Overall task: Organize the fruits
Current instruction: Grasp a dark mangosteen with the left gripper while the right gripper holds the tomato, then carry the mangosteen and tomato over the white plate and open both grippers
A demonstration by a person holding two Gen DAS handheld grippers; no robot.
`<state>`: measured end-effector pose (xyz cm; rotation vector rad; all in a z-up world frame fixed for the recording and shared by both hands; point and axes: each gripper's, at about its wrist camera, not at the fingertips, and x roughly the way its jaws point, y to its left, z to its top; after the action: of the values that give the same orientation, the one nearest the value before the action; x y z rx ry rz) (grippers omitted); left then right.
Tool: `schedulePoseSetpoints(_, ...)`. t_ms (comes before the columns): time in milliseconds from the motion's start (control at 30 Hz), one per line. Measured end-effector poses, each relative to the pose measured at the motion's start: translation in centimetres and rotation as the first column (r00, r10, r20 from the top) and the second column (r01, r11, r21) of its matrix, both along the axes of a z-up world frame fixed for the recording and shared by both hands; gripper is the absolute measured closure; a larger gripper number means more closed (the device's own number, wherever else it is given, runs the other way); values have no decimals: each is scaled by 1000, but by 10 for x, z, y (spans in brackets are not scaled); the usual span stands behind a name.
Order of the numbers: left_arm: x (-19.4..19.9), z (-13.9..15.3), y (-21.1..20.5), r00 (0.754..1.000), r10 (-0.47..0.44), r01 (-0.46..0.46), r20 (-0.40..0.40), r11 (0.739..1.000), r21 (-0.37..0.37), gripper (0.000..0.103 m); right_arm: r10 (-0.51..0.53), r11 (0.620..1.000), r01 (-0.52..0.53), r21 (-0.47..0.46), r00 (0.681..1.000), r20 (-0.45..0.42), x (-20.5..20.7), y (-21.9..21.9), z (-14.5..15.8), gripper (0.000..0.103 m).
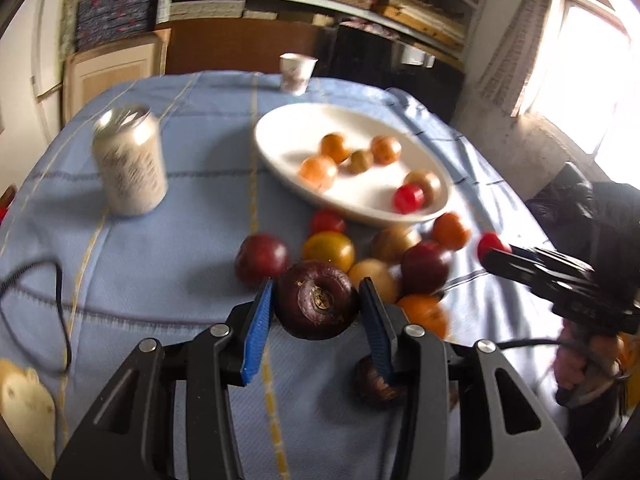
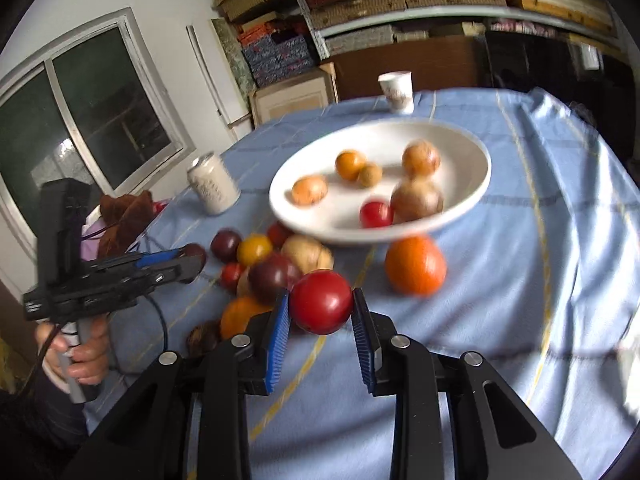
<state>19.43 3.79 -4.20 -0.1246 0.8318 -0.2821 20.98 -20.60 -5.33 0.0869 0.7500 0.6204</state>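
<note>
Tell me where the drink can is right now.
The drink can stands upright on the blue tablecloth, left of the white plate in the left wrist view and apart from it; the right wrist view shows it likewise, left of the plate.

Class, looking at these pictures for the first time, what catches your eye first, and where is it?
A dark purple fruit sits gripped in the left gripper, and a red fruit in the right gripper. Beyond lies a white plate holding small fruits, with loose fruit piled before it.
</note>
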Motion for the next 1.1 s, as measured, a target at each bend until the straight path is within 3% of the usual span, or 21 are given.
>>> schedulePoseSetpoints(167, 32, 30, -4, 997, -70, 71, 26, 996, -57, 60, 10, 1000, -9, -24, 999, 52, 37, 22, 16, 72)
schedulePoseSetpoints(300, 87, 39, -10, 998, -56, 55, -6, 996, -70, 61, -15, 998, 18, -59, 999, 43, 65, 43, 4, 72)
schedulePoseSetpoints(533, 176, 23, -28, 997, 13, -8, -78, 998, 63, 61, -27, 995, 26, -99, 1000, -10, 88, 62, -16, 72)
schedulePoseSetpoints(667, 199, 5, -34, 991, 28, -13, -132, 994, 111, 60, -33, 995, 31, -91, 999, -30, 91, 59, -19, 71)
schedulePoseSetpoints(700, 201, 1, -34, 989, 36, -19, -143, 993, 117, 58, -37, 995, 34, -93, 999, -30, 91, 59, -20, 71)
schedulePoseSetpoints(733, 201, -2, -33, 988, 42, -25, -145, 993, 117, 42, -41, 995, 38, -96, 999, -31, 90, 58, -20, 70)
schedulePoseSetpoints(800, 195, 1, -30, 991, 67, -54, -117, 992, 112, 19, -35, 996, 32, -83, 999, -27, 87, 56, -17, 60)
schedulePoseSetpoints(833, 190, 3, -28, 992, 82, -71, -96, 991, 109, 15, -40, 996, 39, -81, 999, -10, 84, 54, -14, 57)
schedulePoseSetpoints(900, 177, 9, -25, 993, 93, -85, -75, 992, 98, 9, -35, 996, 36, -83, 999, 22, 76, 53, -7, 41)
schedulePoseSetpoints(1100, 112, 19, -12, 997, 60, -60, -40, 998, 11, 7, 12, 997, -3, -73, 992, 125, 36, 46, 13, 32)
